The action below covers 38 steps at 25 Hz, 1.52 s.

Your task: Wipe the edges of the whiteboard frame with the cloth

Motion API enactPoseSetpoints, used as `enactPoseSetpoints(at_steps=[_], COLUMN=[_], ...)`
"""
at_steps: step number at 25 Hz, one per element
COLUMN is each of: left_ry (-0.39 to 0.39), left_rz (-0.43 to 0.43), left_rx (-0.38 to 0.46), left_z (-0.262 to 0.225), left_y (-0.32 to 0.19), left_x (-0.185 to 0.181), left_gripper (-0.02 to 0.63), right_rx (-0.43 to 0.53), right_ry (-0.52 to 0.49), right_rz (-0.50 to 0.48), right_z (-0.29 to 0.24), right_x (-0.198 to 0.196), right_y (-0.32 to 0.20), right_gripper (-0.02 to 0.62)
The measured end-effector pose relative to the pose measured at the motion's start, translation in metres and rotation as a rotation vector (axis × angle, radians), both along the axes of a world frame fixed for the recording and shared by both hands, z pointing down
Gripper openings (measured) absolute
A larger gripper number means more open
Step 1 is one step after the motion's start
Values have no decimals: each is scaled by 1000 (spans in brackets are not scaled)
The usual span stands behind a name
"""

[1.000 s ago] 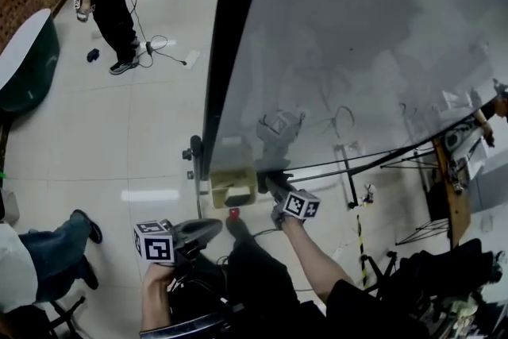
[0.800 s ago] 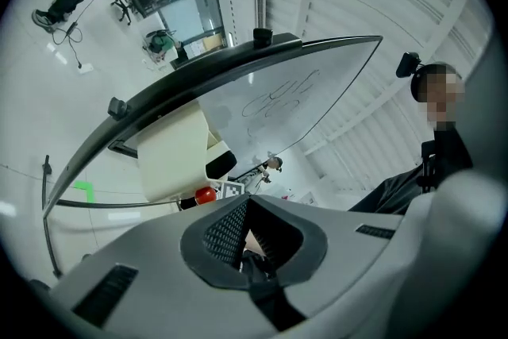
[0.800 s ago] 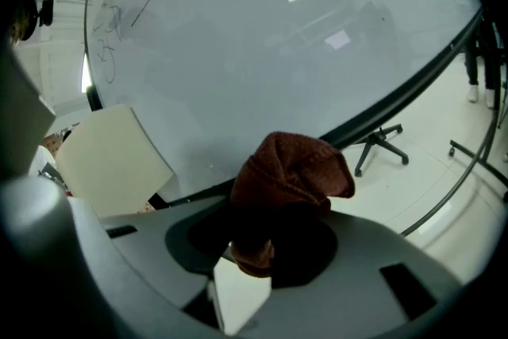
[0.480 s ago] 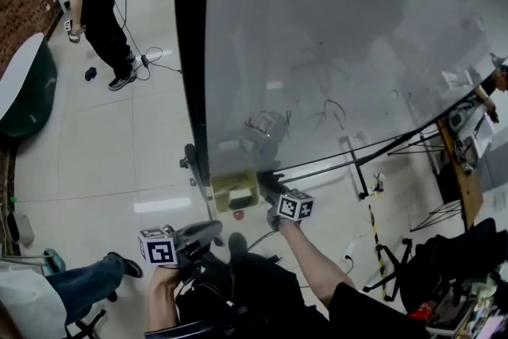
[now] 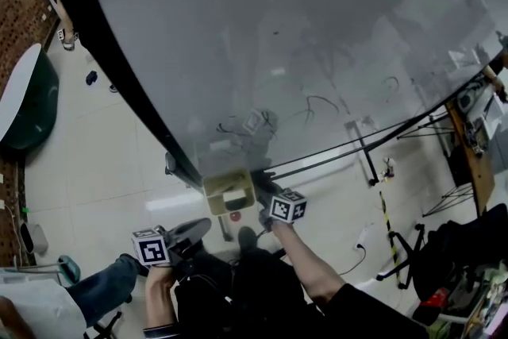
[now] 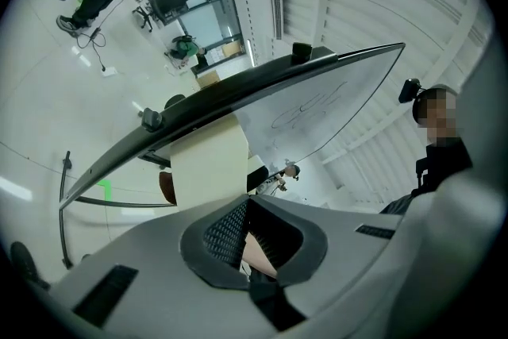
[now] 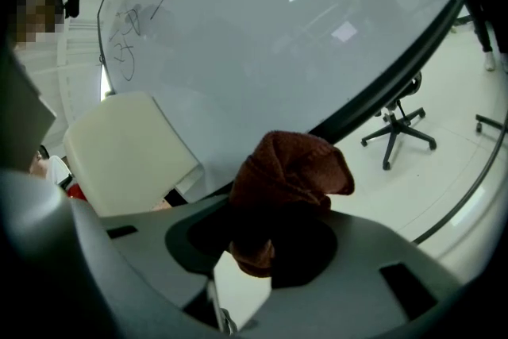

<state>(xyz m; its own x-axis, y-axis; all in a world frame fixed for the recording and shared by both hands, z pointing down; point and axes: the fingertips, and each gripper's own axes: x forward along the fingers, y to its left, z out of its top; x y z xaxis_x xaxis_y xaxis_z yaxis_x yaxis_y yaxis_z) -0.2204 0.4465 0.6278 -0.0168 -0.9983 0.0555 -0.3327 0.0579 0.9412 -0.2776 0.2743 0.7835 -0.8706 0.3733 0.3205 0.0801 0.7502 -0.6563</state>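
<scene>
The whiteboard (image 5: 317, 36) fills most of the head view, its black frame (image 5: 119, 75) running down its left edge to a lower corner. A brown cloth (image 7: 290, 179) is bunched up in my right gripper (image 7: 278, 226), which is shut on it and sits just in front of the black frame (image 7: 397, 67). In the head view the right gripper (image 5: 262, 180) is beside a beige box (image 5: 228, 193) fixed at the board's lower corner. My left gripper (image 5: 198, 228) hangs lower, away from the board. Its jaws (image 6: 244, 206) are shut on nothing and point at the frame (image 6: 238, 91).
A green-edged oval table (image 5: 28, 103) stands at the left. A seated person's leg (image 5: 103, 290) is at the lower left. Black stand legs and cables (image 5: 373, 163) lie under the board at the right. An office chair (image 7: 397, 127) stands beyond the frame.
The head view has swung toward the board, so the black frame now slants further left and the standing person has slipped out of view. Both grippers stay near the beige box.
</scene>
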Motion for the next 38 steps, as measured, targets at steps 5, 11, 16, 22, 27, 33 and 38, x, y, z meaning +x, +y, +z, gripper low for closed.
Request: enactPoseSetpoints(at_steps=[5,11,16,22,27,33,38], left_ry=[10,3,-30,-38,-48,-51,-50], left_rz=[111,282,376,404,418,433,435], left_rx=[5,-41,-55,-42,-61,-72,-55], left_z=[1,6,3,-4,-1,1,-2], left_y=[9,39,44,41,44,49,57], left_x=[-16,-32,-36,-34,-32,-31,-33], left_gripper=[-14,-14,-14,-14,-13,-12,-13], right_rx=[-37,-83,-118,-194,-249,-305,-299], right_ry=[-47,-104,-150,-217,-275,-287,-269], right_rz=[118,296,332,336,364,398,364], right_z=[-5,8,9,7,-4,3,-2], right_x=[-4,-2,-6,-12,-16,-21,-26], right_y=[1,10,20,43,57,76,102], right_gripper=[133,132,128,126,125,124,124])
